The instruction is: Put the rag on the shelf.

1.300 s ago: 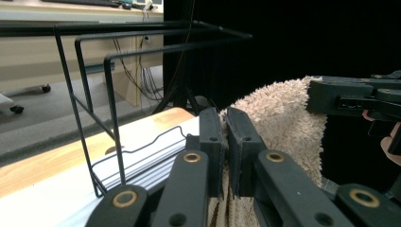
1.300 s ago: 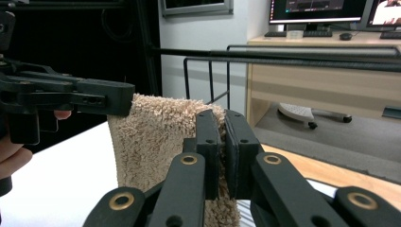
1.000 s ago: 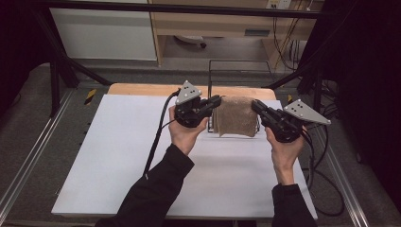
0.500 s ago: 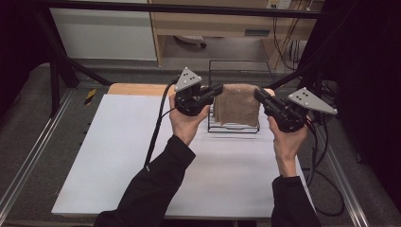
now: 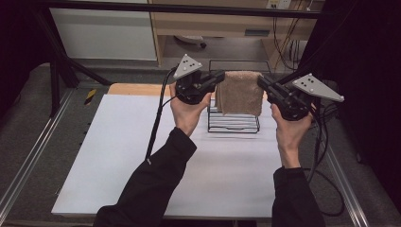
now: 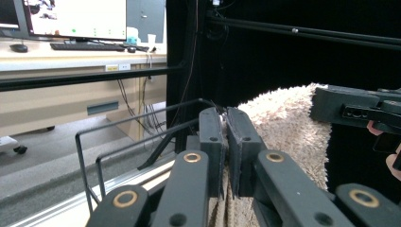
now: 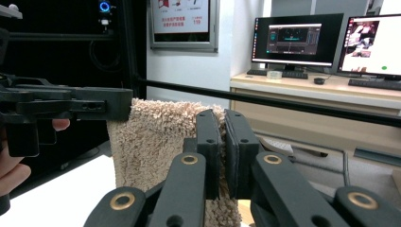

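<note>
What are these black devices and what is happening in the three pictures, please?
A person holds a hand-operated gripping tool in each hand: left tool, right tool. One picture looks down from above the table. The other two come from small cameras riding on each tool, looking along its black jaws. Both tools are shut on the top corners of a beige towel, holding it hanging in the air above a black wire rack that stands on the white table.

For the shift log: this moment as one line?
left gripper: shut on towel | right gripper: shut on towel | towel hangs above wire rack
</note>
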`<state>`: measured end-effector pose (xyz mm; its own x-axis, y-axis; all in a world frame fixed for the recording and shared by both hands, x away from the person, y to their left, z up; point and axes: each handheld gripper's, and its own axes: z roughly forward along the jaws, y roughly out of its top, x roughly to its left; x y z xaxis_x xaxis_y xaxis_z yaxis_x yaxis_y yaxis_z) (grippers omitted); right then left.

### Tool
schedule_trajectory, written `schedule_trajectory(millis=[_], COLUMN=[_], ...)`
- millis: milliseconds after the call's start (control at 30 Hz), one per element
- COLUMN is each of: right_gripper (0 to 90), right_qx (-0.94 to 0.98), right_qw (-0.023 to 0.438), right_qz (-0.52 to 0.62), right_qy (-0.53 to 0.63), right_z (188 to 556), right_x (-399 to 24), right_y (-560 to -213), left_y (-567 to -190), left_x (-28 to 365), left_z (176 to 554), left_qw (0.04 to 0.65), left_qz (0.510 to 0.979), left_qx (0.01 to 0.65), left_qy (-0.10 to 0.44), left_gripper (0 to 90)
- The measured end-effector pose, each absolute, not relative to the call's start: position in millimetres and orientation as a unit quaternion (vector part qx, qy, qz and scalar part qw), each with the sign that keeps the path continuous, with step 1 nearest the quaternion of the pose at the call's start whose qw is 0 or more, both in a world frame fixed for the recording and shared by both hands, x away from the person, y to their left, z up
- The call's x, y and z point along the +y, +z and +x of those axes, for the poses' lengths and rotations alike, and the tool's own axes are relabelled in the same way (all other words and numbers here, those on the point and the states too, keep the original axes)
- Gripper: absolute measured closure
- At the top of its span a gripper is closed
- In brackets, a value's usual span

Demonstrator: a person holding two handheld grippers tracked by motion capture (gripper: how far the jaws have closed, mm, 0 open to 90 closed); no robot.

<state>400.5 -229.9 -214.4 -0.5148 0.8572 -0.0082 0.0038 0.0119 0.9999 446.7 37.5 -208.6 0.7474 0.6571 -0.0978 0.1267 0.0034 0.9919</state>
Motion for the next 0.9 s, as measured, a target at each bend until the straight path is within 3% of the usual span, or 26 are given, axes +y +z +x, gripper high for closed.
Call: schedule_trajectory(millis=[900], right_gripper=[86.0], right_qx=[0.609], right_qw=[0.371], right_qz=[0.336], right_qy=[0.615], right_z=[428], right_x=[-234], right_y=[-177], left_y=[-172], left_x=[29], left_z=[468], left_qw=[0.654], left_qz=[0.661], left_qx=[0.290], left_qy=[0.227], left_gripper=[85.4])
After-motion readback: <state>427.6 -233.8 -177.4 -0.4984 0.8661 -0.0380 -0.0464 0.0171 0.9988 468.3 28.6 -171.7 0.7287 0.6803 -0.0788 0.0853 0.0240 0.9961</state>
